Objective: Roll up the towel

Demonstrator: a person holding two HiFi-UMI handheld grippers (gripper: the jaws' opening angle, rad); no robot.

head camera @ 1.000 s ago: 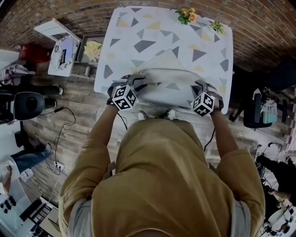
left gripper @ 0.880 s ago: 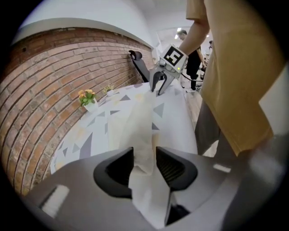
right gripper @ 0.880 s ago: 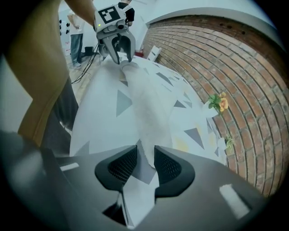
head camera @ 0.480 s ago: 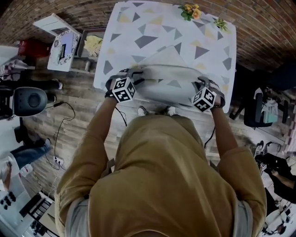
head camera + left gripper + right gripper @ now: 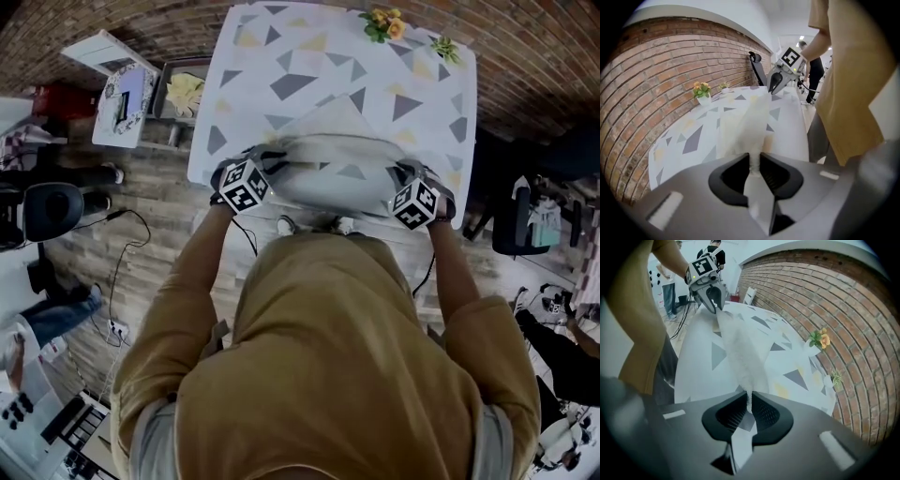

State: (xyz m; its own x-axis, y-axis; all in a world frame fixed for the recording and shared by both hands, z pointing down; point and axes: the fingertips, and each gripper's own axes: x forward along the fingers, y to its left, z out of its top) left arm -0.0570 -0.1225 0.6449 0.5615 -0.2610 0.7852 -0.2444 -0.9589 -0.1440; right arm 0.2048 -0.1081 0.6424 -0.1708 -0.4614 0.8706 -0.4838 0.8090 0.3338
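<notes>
One whitish towel (image 5: 328,187) stretches in a narrow, bunched band.

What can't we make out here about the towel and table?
- Head view: whether the towel is rolled at all; too small, dim.
- Head view: the table's near edge, mostly behind the towel and the person.
- Both gripper views: the towel's layers; seen edge-on, fuzzy.

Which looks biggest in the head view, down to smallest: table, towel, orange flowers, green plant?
1. table
2. towel
3. orange flowers and green plant: too alike to rank
</notes>
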